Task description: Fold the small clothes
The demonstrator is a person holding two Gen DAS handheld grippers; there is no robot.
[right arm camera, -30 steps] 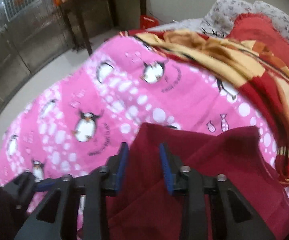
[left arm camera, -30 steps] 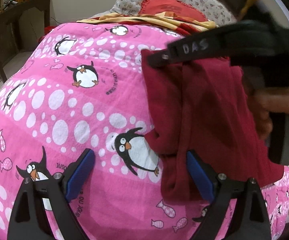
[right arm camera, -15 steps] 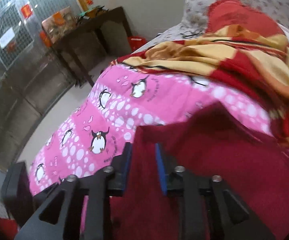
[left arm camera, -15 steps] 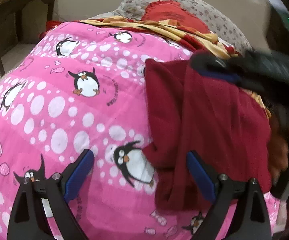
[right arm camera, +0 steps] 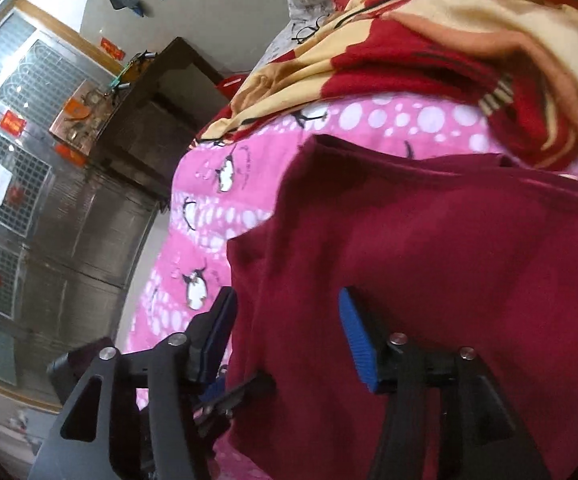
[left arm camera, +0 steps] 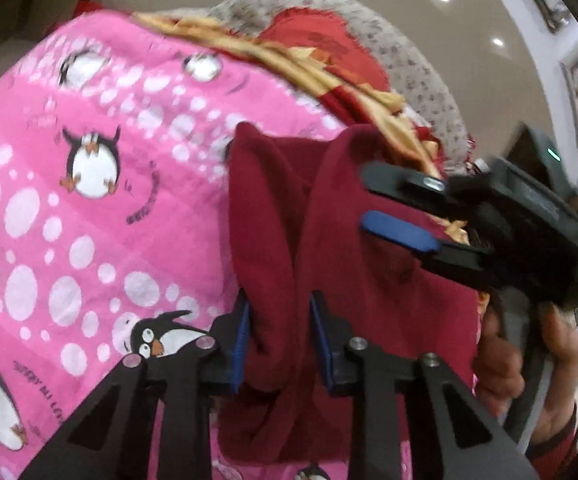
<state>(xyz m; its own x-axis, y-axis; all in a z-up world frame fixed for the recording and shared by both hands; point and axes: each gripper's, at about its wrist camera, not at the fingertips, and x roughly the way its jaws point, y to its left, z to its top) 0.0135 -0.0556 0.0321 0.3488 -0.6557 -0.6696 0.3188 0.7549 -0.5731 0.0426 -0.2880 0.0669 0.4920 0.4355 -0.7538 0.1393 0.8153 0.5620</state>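
A dark red garment (left arm camera: 385, 280) lies on a pink penguin-print blanket (left arm camera: 89, 208) and is partly lifted. My left gripper (left arm camera: 279, 340) is shut on a bunched fold at the garment's near edge. The right gripper also shows in the left wrist view (left arm camera: 405, 208), at the garment's far right side with cloth between its fingers. In the right wrist view, my right gripper (right arm camera: 289, 336) has its blue pads wide apart with the red garment (right arm camera: 429, 248) draped between them.
A red and yellow patterned blanket (right arm camera: 429, 40) is heaped at the head of the bed by a floral pillow (left arm camera: 409, 64). A dark wooden table (right arm camera: 161, 104) and metal grilles (right arm camera: 21, 184) stand beyond the bed's left side.
My left gripper has closed from wide open onto the garment's near edge. My right gripper's pads have spread apart. Both cameras have tilted and the cloth has bunched and lifted.
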